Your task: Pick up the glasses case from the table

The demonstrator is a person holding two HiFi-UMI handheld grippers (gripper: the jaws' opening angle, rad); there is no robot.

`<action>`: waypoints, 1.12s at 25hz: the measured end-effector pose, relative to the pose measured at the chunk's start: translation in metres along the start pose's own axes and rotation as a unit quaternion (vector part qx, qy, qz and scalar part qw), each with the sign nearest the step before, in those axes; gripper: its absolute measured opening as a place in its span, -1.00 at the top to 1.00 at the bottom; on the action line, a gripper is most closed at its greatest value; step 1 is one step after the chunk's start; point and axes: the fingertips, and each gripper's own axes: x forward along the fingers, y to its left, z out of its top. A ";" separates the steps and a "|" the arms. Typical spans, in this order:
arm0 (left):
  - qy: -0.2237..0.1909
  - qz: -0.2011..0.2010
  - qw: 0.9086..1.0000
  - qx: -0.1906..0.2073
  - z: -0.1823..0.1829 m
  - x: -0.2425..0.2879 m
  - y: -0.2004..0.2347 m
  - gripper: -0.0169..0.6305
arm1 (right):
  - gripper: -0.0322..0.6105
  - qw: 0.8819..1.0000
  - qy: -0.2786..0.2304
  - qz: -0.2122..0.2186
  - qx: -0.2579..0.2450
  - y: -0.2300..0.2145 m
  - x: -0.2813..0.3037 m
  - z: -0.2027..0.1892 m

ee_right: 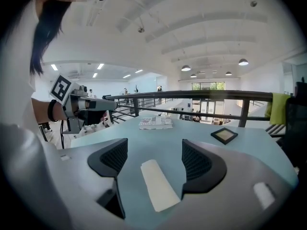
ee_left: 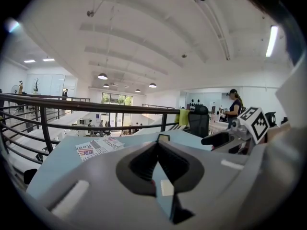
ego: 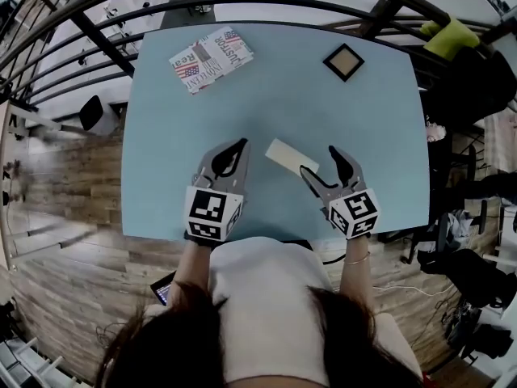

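The glasses case (ego: 292, 158) is a flat cream oblong lying slantwise on the light blue table (ego: 161, 136), near its front edge. My right gripper (ego: 319, 162) is open, and the case's near end lies close to its fingertips. In the right gripper view the case (ee_right: 157, 183) lies on the table between the two dark pads of that gripper (ee_right: 154, 158), touching neither. My left gripper (ego: 230, 153) hovers just left of the case with its jaws shut and nothing in them. In its own view the left gripper (ee_left: 158, 150) shows only a thin slit between the jaws.
A magazine with a flag print (ego: 210, 59) lies at the table's far left. A small black-framed square (ego: 343, 61) sits at the far right. A dark railing (ego: 242, 2) runs behind the table. A chair with a yellow-green cloth (ego: 452, 37) stands at the right.
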 end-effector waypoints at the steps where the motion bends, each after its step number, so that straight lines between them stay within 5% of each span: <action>1: 0.002 -0.001 1.000 0.000 -0.002 0.000 -0.001 0.77 | -0.12 1.000 0.004 0.003 -0.002 0.001 0.002 -0.002; 28: 0.036 -0.014 0.999 -0.009 -0.024 0.010 -0.005 0.77 | -0.12 0.983 0.159 0.071 -0.066 0.015 0.063 -0.098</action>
